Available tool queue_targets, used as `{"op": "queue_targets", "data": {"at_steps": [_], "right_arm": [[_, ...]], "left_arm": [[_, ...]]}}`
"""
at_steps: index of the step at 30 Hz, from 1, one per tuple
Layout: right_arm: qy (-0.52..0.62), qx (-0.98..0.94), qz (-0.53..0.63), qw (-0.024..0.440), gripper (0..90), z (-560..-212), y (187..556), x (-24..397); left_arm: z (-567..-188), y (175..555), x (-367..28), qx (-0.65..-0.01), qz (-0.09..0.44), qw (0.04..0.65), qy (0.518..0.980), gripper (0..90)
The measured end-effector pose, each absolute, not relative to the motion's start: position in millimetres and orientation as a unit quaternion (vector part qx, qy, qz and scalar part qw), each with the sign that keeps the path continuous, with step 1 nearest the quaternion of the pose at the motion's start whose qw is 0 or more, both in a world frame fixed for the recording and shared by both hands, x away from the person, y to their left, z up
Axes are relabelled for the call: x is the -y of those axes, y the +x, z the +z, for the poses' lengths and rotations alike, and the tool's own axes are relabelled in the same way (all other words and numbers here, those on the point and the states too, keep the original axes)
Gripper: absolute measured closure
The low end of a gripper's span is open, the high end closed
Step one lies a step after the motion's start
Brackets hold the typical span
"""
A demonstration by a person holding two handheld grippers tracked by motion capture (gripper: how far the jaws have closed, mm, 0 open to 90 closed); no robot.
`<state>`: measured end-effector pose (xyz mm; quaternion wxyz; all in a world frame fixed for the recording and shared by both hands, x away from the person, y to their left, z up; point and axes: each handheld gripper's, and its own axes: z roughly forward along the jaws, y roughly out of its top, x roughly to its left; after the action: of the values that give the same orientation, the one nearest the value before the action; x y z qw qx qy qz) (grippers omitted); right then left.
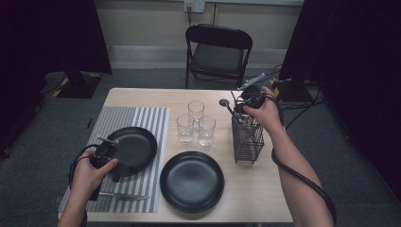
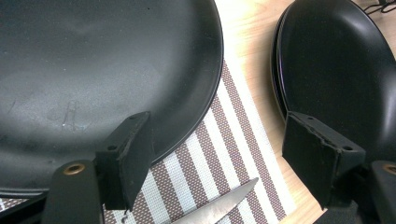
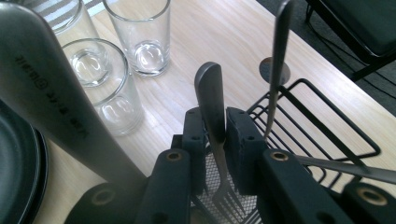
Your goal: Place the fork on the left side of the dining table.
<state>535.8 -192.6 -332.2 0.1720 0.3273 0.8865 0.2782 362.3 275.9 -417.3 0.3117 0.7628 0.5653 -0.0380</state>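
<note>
my right tongs [image 3: 215, 140] are pinching the flat grey metal handle of a fork [image 3: 212, 100], pads pressed on both sides of it, tines down inside the black wire cutlery caddy [image 1: 247, 137] at the right side of the pale wooden surface [image 1: 265, 189]. i judge this to be the pick-up step of laying a place setting: the fork is gripped but not yet lifted out. the next move calls for a straight pull upward so the tines clear the mesh, then a carry over to the striped grey-and-white placemat [image 1: 151, 118].

my left tongs [image 2: 219, 154] are spread wide with nothing between them, hovering over the mat at the near rim of the matte black round plate [image 2: 93, 70] that sits on it. a steel table knife [image 2: 219, 207] already lies on the mat just in front of that plate.

in the way: a long steel spoon [image 3: 278, 60] leans upright in the same caddy just beside my fork, and a broad steel handle with stamped lettering [image 3: 51, 88] slants across close to my right tongs; either could snag or tip as i lift. three clear drinking glasses [image 1: 195, 124] stand clustered between caddy and mat, right on the carry path, and a second black plate [image 1: 191, 181] lies on the bare wood near the front edge.
</note>
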Motion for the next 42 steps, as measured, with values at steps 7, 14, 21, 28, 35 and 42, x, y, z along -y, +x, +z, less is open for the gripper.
{"op": "queue_targets", "data": {"at_steps": [7,14,21,28,35,42], "right_arm": [[0.334,-0.882,0.279,0.182,82.2,-328,532,198],[0.347,-0.874,0.281,0.191,87.0,-325,531,201],[0.368,-0.86,0.294,0.195,87.3,-322,530,207],[0.369,-0.855,0.304,0.203,87.4,-312,527,208],[0.369,-0.851,0.313,0.204,87.4,-304,524,209],[0.367,-0.847,0.324,0.206,87.4,-291,522,210]], "left_arm": [[-417,362,-276,-0.561,-0.039,0.309,0.767,24.6],[-417,362,-276,-0.565,-0.037,0.312,0.763,24.5],[-417,362,-276,-0.564,-0.037,0.314,0.763,24.6],[-416,362,-276,-0.562,-0.036,0.313,0.765,24.5],[-417,362,-274,-0.56,-0.039,0.314,0.766,24.6],[-416,362,-273,-0.557,-0.04,0.313,0.768,24.5]]}}
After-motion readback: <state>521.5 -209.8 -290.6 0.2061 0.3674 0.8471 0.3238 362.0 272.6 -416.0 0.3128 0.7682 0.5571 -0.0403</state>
